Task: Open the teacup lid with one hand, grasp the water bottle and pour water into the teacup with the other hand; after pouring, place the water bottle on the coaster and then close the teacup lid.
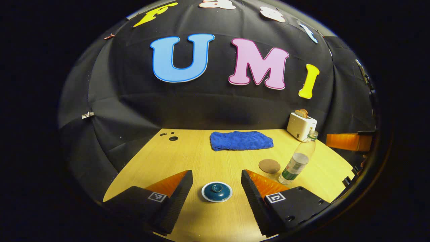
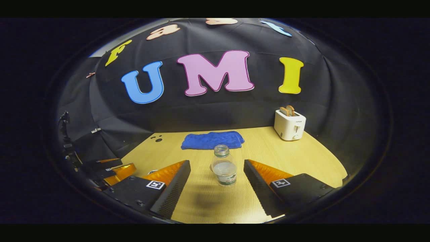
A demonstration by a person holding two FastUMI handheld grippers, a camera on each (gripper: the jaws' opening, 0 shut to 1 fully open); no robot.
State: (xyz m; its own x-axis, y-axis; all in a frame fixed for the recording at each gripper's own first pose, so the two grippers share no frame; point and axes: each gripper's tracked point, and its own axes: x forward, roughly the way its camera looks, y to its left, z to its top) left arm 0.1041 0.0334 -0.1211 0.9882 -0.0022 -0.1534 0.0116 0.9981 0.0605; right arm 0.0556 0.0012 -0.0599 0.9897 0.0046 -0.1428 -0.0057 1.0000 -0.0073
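Pale wood grain runs across the table (image 1: 215, 158), a smooth light surface on which everything stands. In the left gripper view, the left gripper (image 1: 217, 183) has its two wedge-shaped fingers spread well apart, their ribbed inner faces turned toward a round teacup lid (image 1: 217, 192) that lies flat on the table between them, touched by neither; the lid is glossy dark teal with a small knob and a pale rim. To its right a thin brown disc, the coaster (image 1: 269, 165), lies flat, and just beside it stands the clear plastic water bottle (image 1: 297, 159), uncapped, with a label band round its lower body. In the right gripper view, the right gripper (image 2: 217, 178) is likewise wide open, and the bottle (image 2: 224, 165) stands upright between its fingers, apart from both. Farther back a crumpled blue towel (image 1: 241, 140) of nubby cloth lies near the wall, and a boxy white toaster (image 2: 289, 125) with rounded corners holds two browned slices in its slots. The left gripper (image 2: 111, 169) also shows at the lower left of the right gripper view
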